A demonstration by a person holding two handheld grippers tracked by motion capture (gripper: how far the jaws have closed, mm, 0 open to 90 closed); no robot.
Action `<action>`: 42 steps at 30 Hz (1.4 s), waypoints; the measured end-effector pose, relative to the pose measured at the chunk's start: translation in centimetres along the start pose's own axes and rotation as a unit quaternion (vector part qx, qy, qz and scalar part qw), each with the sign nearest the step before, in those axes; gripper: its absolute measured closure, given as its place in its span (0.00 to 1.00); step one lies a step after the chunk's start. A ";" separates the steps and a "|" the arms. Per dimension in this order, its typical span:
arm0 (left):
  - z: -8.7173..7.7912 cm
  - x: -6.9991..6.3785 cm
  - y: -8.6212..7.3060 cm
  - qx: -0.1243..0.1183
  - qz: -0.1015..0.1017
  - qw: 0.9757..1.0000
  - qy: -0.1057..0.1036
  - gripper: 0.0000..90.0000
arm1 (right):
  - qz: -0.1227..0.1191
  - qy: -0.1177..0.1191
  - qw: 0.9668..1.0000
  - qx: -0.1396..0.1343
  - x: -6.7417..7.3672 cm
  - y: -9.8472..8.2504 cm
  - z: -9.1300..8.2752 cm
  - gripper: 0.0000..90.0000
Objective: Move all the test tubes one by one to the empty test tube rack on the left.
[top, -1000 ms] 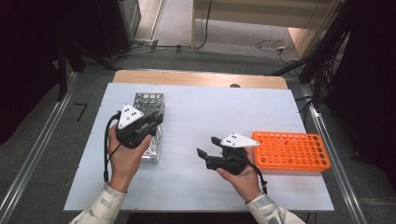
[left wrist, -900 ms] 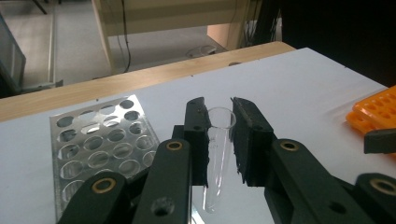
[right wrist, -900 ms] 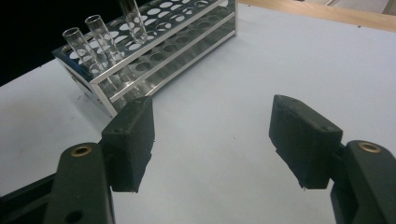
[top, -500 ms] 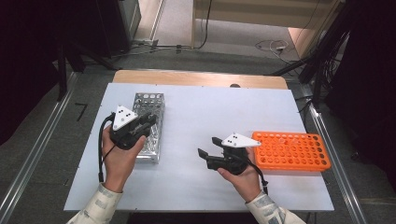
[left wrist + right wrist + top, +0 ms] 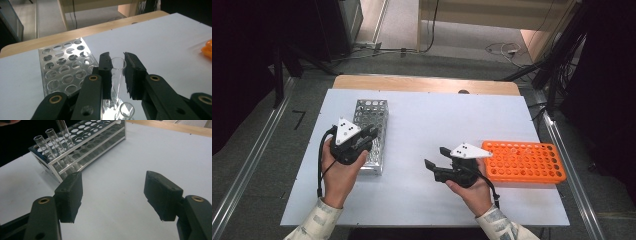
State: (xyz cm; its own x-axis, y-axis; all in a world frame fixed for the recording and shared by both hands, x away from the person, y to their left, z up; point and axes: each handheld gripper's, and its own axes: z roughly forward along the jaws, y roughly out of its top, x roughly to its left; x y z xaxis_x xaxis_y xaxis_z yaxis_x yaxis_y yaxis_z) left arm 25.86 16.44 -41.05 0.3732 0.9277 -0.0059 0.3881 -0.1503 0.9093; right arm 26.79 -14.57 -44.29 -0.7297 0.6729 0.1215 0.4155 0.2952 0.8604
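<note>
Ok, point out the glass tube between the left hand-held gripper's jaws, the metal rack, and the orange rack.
glass tube [image 5: 118,65], left gripper view, on its open rim.
metal rack [image 5: 371,114], high view, on its perforated top plate.
orange rack [image 5: 527,161], high view, on its top face.

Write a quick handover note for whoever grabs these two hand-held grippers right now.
Left hand-held gripper: shut on a glass test tube above the near end of the metal rack.
Right hand-held gripper: open, empty, over bare table, beside the orange rack.
Two more tubes stand in the metal rack.
Done: one tube gripped.
Left: probably carry the tubes across to the orange rack.
</note>
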 end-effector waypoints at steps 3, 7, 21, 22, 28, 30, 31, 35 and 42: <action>0.3 -0.1 -0.4 0.010 0.004 1.000 0.003 0.85 | 0.000 0.000 1.000 0.002 0.0 -0.1 0.0 0.33; 0.6 0.0 -0.7 0.029 0.001 1.000 0.003 0.85 | -0.003 0.000 1.000 0.000 0.0 0.0 -0.1 0.34; 1.0 0.3 -1.0 0.057 -0.017 0.998 -0.006 0.84 | -0.002 0.000 1.000 0.002 0.0 -0.1 0.0 0.34; 1.0 0.3 -1.0 0.058 -0.019 0.998 -0.008 0.83 | -0.003 0.000 1.000 0.002 0.0 -0.1 0.0 0.33; 0.9 0.4 -0.9 0.052 -0.030 0.998 -0.019 0.78 | -0.002 0.000 1.000 0.001 0.0 -0.1 -0.1 0.34; 0.7 0.5 -0.8 0.047 -0.035 0.998 -0.022 0.76 | -0.002 0.000 1.000 -0.001 0.0 -0.1 -0.2 0.33; 0.7 0.5 -0.7 0.044 -0.037 0.998 -0.024 0.74 | -0.002 0.000 1.000 -0.002 -0.1 -0.1 -0.2 0.33; 0.4 0.8 -0.5 0.025 -0.057 0.997 -0.034 0.64 | 0.000 -0.003 1.000 -0.001 -0.4 -0.2 -0.3 0.33; 0.3 0.7 -0.3 -0.004 -0.073 0.997 -0.025 0.34 | 0.001 -0.017 1.000 -0.007 -1.0 -0.4 -1.0 0.30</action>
State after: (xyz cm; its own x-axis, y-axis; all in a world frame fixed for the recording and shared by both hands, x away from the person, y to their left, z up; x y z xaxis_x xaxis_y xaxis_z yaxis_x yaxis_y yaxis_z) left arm 26.25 17.04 -41.43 0.3541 0.9216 -0.1587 0.4350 -0.0121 0.9004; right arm 26.81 -16.01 -44.22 -0.7098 0.6964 0.1056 0.4080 0.2843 0.8676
